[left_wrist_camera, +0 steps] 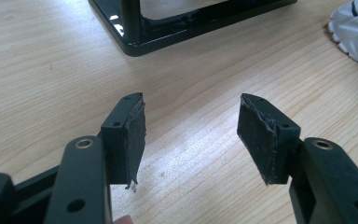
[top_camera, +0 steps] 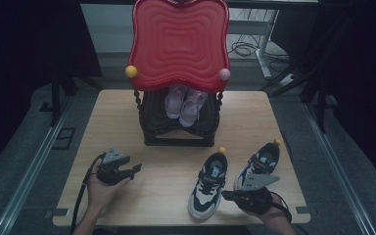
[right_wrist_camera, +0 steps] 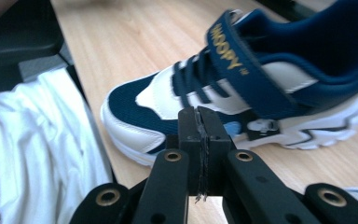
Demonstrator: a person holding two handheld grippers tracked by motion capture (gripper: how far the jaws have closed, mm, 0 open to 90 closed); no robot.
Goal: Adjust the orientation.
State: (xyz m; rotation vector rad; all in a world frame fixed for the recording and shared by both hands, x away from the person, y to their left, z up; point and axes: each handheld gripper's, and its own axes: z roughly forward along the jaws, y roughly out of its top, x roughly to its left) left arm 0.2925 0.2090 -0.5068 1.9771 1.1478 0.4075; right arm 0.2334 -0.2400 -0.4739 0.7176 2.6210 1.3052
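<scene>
Two navy-and-white sneakers stand on the wooden table, one left of the other. My right gripper lies at the front right and points left at the nearer sneaker. Its jaws are shut with nothing between them, just short of the shoe's side. My left gripper rests at the front left, held in a hand. It is open over bare wood, with nothing between its pads. A pair of pink shoes sits on a shelf of the black rack.
The rack carries a large red wavy top with a yellow knob and a pink one. Its black base lies ahead of my left gripper. A white sneaker toe shows at the far right there. A white shirt is close by.
</scene>
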